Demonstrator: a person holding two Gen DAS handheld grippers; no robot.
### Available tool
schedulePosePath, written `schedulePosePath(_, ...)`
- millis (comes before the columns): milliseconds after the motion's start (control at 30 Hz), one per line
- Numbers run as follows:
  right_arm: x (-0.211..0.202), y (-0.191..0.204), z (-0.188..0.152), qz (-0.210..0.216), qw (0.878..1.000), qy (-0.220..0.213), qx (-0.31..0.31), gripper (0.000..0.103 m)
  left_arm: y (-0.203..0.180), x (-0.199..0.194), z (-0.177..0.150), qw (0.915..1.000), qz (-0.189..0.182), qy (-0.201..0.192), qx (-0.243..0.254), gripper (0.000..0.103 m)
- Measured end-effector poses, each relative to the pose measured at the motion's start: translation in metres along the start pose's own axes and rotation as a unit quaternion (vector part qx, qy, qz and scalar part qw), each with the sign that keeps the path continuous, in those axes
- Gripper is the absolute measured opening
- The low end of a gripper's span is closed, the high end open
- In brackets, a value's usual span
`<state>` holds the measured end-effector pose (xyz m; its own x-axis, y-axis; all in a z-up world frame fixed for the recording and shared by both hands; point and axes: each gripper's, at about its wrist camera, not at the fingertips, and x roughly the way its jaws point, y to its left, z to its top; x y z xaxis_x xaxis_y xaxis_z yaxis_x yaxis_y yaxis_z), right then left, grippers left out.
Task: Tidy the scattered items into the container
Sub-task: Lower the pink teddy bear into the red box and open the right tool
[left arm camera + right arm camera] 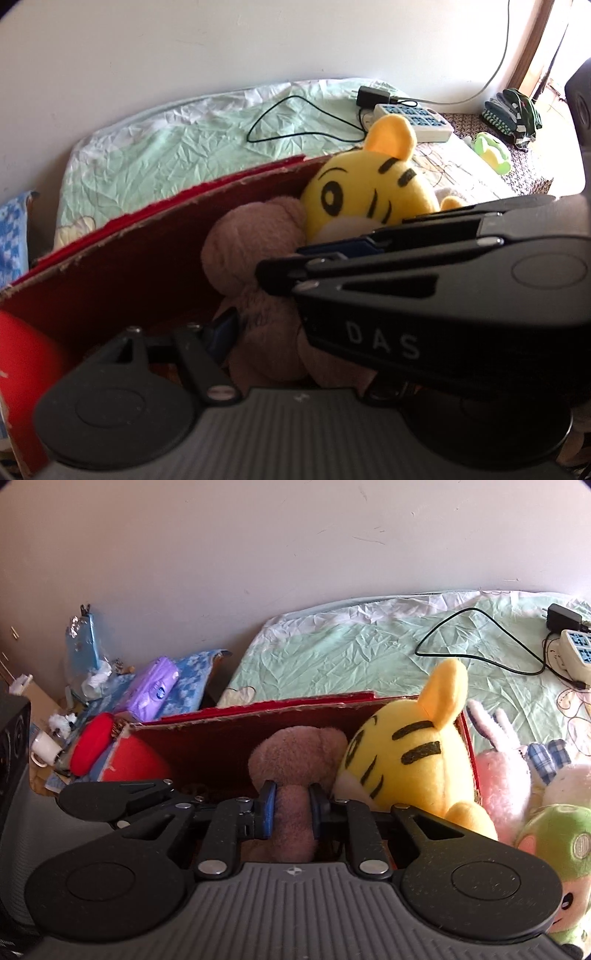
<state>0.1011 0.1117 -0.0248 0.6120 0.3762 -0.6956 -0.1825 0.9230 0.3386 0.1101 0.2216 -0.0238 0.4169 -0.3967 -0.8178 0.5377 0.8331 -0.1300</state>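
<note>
Bed: a crumpled pale green sheet (351, 653) covered the bed, which ran up to a plain white wall (258, 554).
On the bed: a power strip (413, 120) and a black cable (295, 118) lay near the wall.
Box: a red cardboard box (221, 738) stood on the bed.
Toys: a brown bear (295, 760) and a yellow tiger (406, 771) sat inside the box; more plush toys (506, 775) lay just right of it.
Right gripper (291, 808): clamped on the bear.
Left gripper (236, 295): its fingers stood apart around the bear; whether they pressed it could not be told.
Clutter: a purple pack (153, 690) lay left of the bed.
</note>
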Motion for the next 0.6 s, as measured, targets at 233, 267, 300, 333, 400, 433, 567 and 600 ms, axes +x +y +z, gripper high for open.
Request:
schedulePosePath(233,-0.004,0.004,0.001,0.018,1.000,0.004,-0.009,0.023,0.005,-0.007,-0.007,0.9999,-0.006,-0.007,-0.005,0.074)
schedulePosePath(267,-0.004,0.004,0.001,0.018,1.000,0.004,-0.009,0.023,0.007,-0.008,-0.007,0.9999,-0.008,-0.007,-0.009,0.076)
schedulePosePath(300,-0.004,0.005,0.002,0.016,1.000,0.004,-0.010,0.023,0.009,-0.008,-0.007,0.9998,-0.011,-0.006,-0.013,0.077)
schedulePosePath(333,-0.004,0.005,0.002,0.015,1.000,0.003,-0.009,0.023,0.010,-0.009,-0.008,0.9997,-0.014,-0.005,-0.017,0.077)
schedulePosePath(400,-0.006,0.004,0.002,0.017,1.000,0.001,-0.005,0.023,0.011,-0.010,-0.009,0.9995,-0.023,-0.006,-0.020,0.078)
schedulePosePath(433,-0.008,0.004,0.002,0.018,1.000,-0.001,-0.004,0.023,0.010,-0.010,-0.010,0.9995,-0.023,-0.006,-0.019,0.079)
schedulePosePath(567,-0.023,0.001,0.003,0.031,0.999,-0.017,0.009,0.023,0.004,-0.016,-0.014,0.9997,-0.020,-0.009,-0.011,0.079)
schedulePosePath(600,-0.028,0.001,0.004,0.036,0.999,-0.022,0.010,0.023,0.004,-0.020,-0.015,0.9996,-0.021,-0.014,-0.012,0.079)
